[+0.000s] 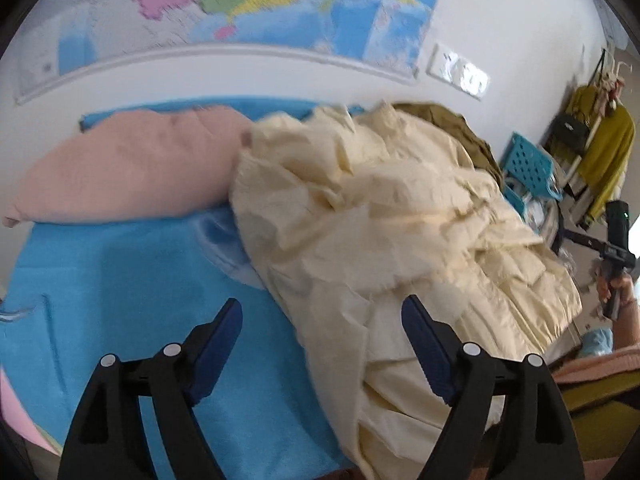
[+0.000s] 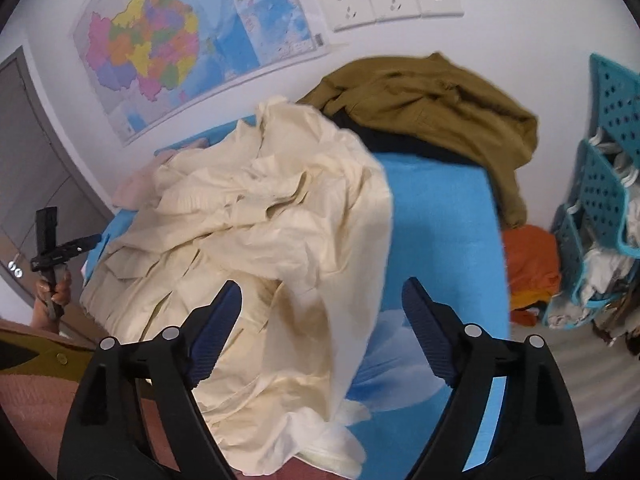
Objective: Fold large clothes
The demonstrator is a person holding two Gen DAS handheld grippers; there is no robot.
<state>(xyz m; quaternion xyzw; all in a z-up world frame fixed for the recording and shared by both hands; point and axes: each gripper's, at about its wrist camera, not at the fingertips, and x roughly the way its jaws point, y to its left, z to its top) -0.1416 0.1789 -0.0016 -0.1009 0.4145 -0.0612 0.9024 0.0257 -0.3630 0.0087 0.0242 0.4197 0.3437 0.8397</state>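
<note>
Both hands tilt downward over the bed (image 1: 120,272); left claw (image 1: 322,312) and right claw (image 2: 322,296) gape wide, empty, above the cream garment (image 1: 380,216), rumpled toward twelve o'clock.

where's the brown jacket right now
In the right wrist view, the brown jacket lies crumpled at the bed's far end, behind the cream garment.
</note>
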